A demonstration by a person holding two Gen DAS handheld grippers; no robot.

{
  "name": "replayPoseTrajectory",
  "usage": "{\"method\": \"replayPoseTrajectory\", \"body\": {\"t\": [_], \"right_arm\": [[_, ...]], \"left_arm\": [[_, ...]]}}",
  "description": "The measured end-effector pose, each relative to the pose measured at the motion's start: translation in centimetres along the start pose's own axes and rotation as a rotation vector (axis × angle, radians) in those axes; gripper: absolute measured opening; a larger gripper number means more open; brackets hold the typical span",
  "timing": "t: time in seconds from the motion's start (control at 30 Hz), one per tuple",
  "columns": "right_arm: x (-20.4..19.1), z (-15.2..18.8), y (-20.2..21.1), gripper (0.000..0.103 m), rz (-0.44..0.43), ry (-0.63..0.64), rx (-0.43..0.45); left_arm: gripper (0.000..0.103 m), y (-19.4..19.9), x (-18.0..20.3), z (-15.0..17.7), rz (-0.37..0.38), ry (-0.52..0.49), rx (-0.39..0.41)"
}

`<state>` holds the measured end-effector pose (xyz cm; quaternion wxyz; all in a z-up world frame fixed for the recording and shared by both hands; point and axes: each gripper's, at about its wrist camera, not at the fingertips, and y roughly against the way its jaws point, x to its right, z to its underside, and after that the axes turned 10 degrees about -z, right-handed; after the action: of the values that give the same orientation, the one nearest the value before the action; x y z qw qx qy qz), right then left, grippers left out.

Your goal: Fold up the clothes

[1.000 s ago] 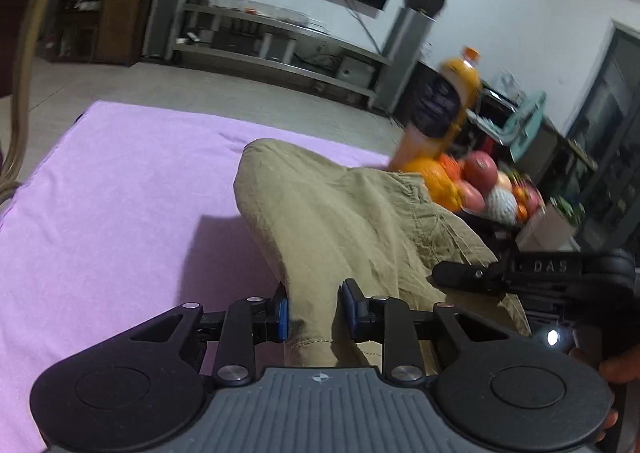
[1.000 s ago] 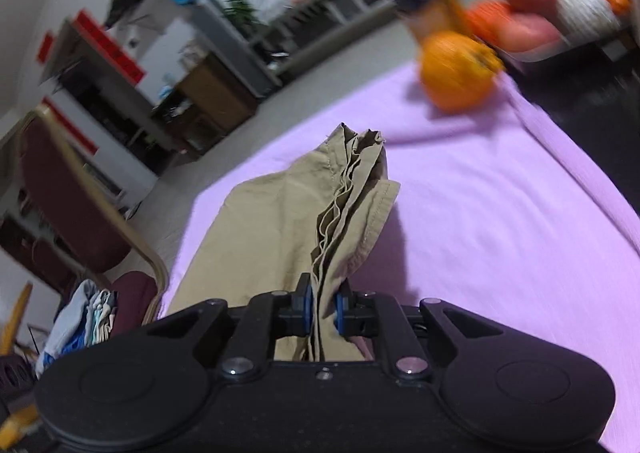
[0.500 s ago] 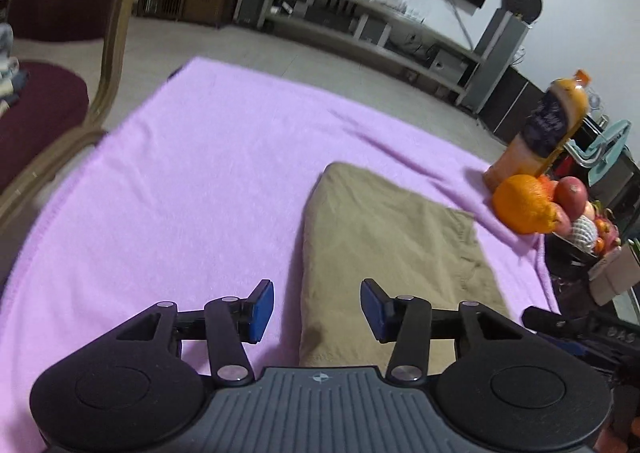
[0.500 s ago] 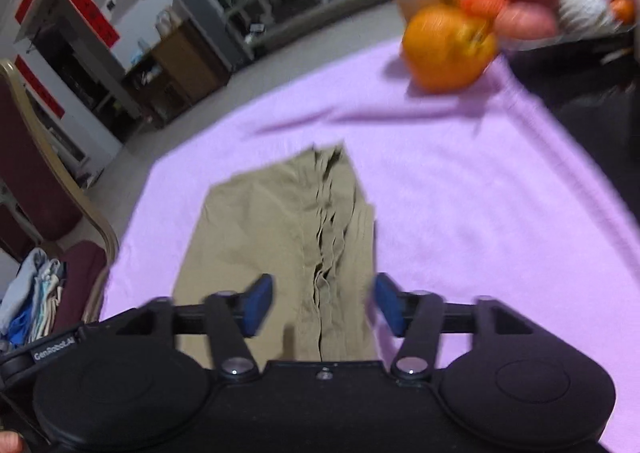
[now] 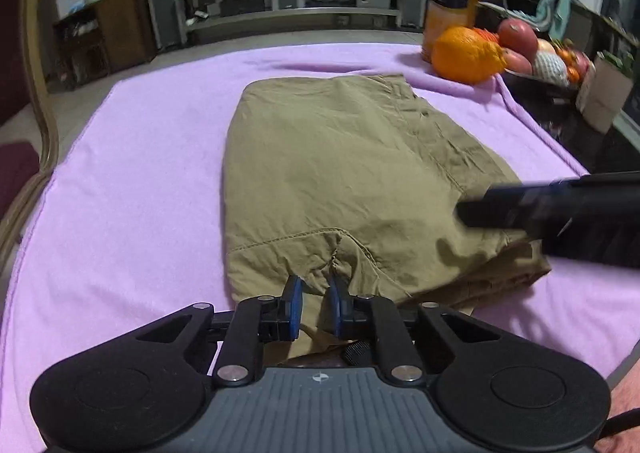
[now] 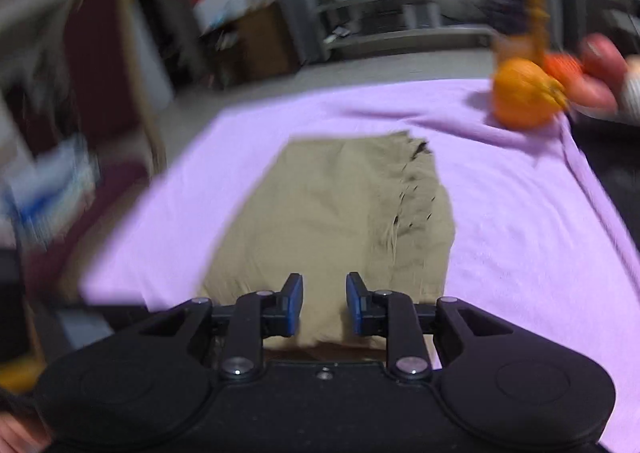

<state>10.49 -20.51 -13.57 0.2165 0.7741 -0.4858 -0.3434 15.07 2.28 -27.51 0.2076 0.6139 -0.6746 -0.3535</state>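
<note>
At the left we see the curved wooden chair frame point(image 5: 38, 125) beside the desk, whose top is covered by a lilac fleece cloth point(image 5: 132, 181). In the middle of that cloth lies the khaki cotton garment point(image 5: 340, 157), already doubled over into a rough rectangle, its near hem toward us and its far edge toward the orange point(image 5: 466, 53).

Our left gripper point(image 5: 314, 307) sits at the near left part of the hem; its jaws are closing and nearly together, with a puckered ridge of khaki fabric between the blue pads point(image 5: 294, 303) — we judge they have the cloth pinched. Our right gripper point(image 6: 324, 303) hovers over the near right part of the hem; its jaws are closing too but stand apart, with fabric below and between them, not yet pressed.

To do this step well, we should let the right jaws bite the hem through all layers, level with the left grip — then lift both ends evenly so the fold falls square and the stacked edges at the right do not slip apart.
</note>
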Motion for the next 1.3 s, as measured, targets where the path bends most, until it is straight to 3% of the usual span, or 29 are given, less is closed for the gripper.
{"method": "replayPoseTrajectory", "body": {"t": [0.07, 0.1, 0.23, 0.4, 0.5, 0.6, 0.73, 0.9, 0.97, 1.07, 1.2, 1.23, 1.27, 1.3], "right_arm": [[-1.0, 1.1, -1.5, 0.018, 0.054, 0.118, -0.059], [-0.6, 1.5, -1.3, 0.018, 0.048, 0.124, -0.039], [0.7, 0.6, 0.4, 0.016, 0.122, 0.018, -0.037], [2.5, -1.5, 4.3, 0.019, 0.031, -0.153, 0.112], [3.5, -2.9, 4.7, 0.020, -0.076, -0.252, 0.191], [4.6, -4.2, 2.2, 0.020, -0.170, -0.344, 0.194], [5.9, -5.7, -2.4, 0.022, -0.287, -0.421, 0.149], [6.9, -6.3, -9.8, 0.022, -0.548, -0.511, -0.004], [8.0, -6.3, -11.9, 0.016, -0.601, -0.548, -0.009], [11.0, -7.2, -13.6, 0.003, -0.552, -0.586, 0.076], [16.4, -7.4, -12.6, 0.000, -0.344, -0.769, 0.315], [17.3, -7.3, -11.9, 0.005, -0.295, -0.818, 0.370], [17.7, -7.4, -11.1, 0.020, -0.193, -0.862, 0.388], [17.8, -7.4, -10.2, 0.021, -0.163, -0.879, 0.400]], "left_arm": [[0.011, -0.1, -0.4, -0.1, 0.038, 0.022, -0.032], [0.011, -0.1, -0.5, 0.0, 0.041, 0.026, -0.036], [0.011, 0.9, -0.7, -0.2, 0.041, 0.026, -0.035], [0.020, 3.6, -2.6, -2.0, 0.090, 0.137, 0.076], [0.019, 2.3, -3.2, -2.8, 0.090, 0.200, 0.049], [0.014, -0.6, -2.6, -2.5, 0.103, 0.210, -0.044], [0.014, -0.7, -1.1, -2.0, 0.060, 0.138, -0.019], [0.014, -1.0, -1.5, -2.3, 0.078, 0.138, -0.048], [0.014, -0.9, -1.6, -2.3, 0.083, 0.128, -0.056], [0.015, -1.0, -1.6, -2.1, 0.094, 0.116, -0.062], [0.015, -1.3, -2.1, -2.3, 0.115, 0.123, -0.078], [0.015, -1.3, -2.2, -2.4, 0.120, 0.134, -0.086], [0.015, -1.4, -2.4, -2.5, 0.126, 0.150, -0.095], [0.016, -1.3, -2.6, -2.5, 0.131, 0.165, -0.101]]}}
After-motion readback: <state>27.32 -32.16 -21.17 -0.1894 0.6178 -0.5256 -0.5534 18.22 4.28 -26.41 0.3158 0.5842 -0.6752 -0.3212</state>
